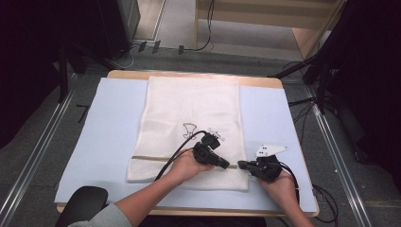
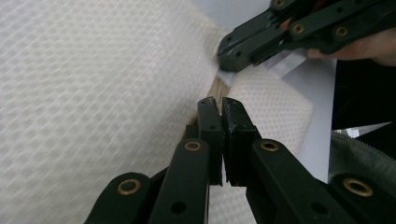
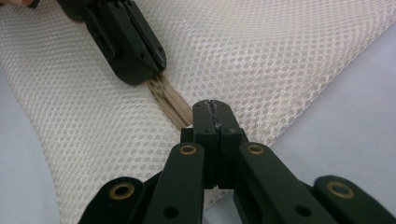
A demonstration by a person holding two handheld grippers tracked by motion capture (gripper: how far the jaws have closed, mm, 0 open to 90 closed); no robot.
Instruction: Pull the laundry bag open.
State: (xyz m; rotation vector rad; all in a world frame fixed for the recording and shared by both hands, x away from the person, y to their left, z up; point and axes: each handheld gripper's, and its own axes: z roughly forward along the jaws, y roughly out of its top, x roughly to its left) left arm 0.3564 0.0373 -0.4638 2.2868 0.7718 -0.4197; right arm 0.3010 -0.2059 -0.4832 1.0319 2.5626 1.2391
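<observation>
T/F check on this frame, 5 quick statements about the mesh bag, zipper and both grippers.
1. The white mesh bag lies flat on the light blue mat. True.
2. The left gripper is at the tan zipper. True.
3. The right gripper hangs wide open, far above the bag. False: its fingers are together, at the bag's edge by the zipper end.
4. The zipper runs across the bag's far end. False: it crosses the near end, by the hands.
5. Both grippers meet near the bag's right side. True.
</observation>
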